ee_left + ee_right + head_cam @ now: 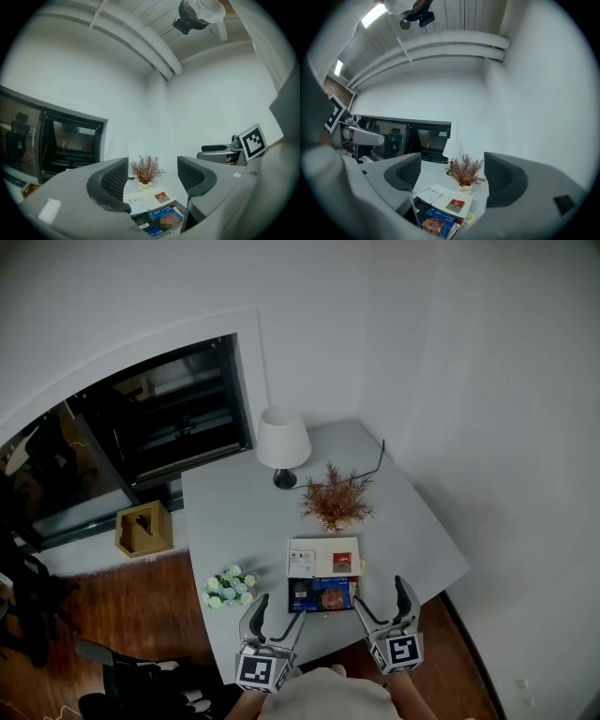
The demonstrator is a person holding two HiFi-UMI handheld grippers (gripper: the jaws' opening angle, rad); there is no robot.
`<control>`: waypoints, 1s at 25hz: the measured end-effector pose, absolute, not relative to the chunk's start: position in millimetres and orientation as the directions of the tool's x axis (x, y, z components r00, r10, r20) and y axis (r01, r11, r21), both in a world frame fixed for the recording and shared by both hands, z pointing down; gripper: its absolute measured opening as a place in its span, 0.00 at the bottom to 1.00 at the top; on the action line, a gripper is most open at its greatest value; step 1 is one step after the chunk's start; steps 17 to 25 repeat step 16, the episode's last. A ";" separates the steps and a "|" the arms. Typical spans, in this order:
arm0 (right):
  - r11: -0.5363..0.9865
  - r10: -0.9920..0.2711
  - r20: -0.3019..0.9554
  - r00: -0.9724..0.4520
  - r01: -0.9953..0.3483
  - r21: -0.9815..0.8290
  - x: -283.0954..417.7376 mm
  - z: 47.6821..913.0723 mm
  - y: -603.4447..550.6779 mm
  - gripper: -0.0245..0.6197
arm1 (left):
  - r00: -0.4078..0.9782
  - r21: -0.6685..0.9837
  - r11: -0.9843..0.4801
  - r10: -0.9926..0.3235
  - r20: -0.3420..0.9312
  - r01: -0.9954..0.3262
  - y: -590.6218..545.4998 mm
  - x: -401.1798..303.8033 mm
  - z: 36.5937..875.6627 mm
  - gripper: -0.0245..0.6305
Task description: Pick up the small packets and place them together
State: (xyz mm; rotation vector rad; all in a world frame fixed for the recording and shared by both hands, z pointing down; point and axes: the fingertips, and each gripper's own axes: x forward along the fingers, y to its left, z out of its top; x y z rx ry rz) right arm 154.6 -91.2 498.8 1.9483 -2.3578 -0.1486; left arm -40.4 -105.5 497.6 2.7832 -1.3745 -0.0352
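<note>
On the grey table (234, 512) a white packet (323, 556) with a red square lies flat, and a blue drip-coffee packet (323, 594) touches its near edge. A small yellowish packet (362, 566) peeks out at their right side. My left gripper (277, 615) hovers open at the table's near edge, left of the blue packet, with nothing between its fingers. My right gripper (382, 602) stands open to the right of the packets, also empty. In the left gripper view the white packet (149, 199) and blue packet (159, 220) lie below the open jaws; the right gripper view shows both packets (445, 199) (437, 222) likewise.
A white table lamp (283, 442) and a dried reddish plant (335, 501) stand behind the packets. A bunch of pale flowers (230, 585) lies near the table's left edge. A black cable (377, 461) runs along the right rear. A wooden box (143, 528) sits on the floor.
</note>
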 end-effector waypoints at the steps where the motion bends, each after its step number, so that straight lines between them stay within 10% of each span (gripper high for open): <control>1: 0.191 -0.981 0.005 -0.192 -0.974 0.123 153.4 500.3 -89.4 0.69 | 0.609 0.044 -0.608 -0.793 -0.002 -0.793 -103.6 -40.3 498.2 0.52; 25: 0.227 -0.973 0.072 -0.221 -0.968 0.108 141.1 517.1 -74.4 0.69 | 0.630 -0.011 -0.631 -0.776 0.032 -0.776 -74.9 -33.0 498.0 0.52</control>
